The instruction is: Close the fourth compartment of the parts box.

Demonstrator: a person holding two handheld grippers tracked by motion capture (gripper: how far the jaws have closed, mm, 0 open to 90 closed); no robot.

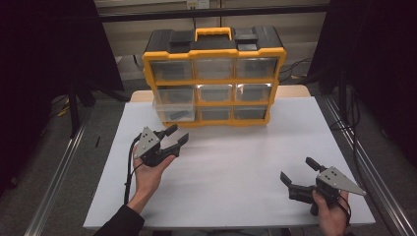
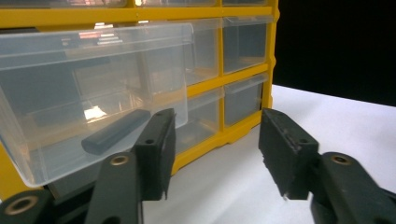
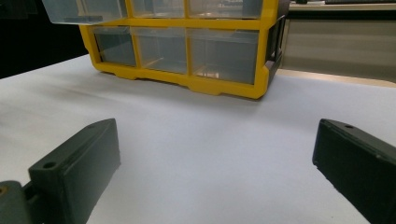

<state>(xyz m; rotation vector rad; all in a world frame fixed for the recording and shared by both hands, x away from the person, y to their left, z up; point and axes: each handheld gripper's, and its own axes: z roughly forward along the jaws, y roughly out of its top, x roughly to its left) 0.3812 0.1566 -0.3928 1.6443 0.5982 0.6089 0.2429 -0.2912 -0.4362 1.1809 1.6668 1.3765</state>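
A yellow and black drawer cabinet (image 1: 214,78) with clear drawers stands at the back of the white table (image 1: 236,167). Its middle-left drawer (image 1: 173,104) is pulled out toward me, and a dark flat bar (image 2: 116,131) lies inside it. My left gripper (image 1: 179,133) hovers just in front of that drawer, pointing at it, jaws open and with nothing between them. In the left gripper view the left gripper (image 2: 215,149) sits below and to the right of the drawer's front. My right gripper (image 1: 296,168) rests near the front right of the table, open and empty, facing the cabinet (image 3: 187,46).
A black frame and dark curtains close in both sides. Metal rails (image 1: 59,172) run along the floor beside the table. The cabinet's other drawers (image 1: 253,93) are pushed in. White tabletop lies between the two grippers.
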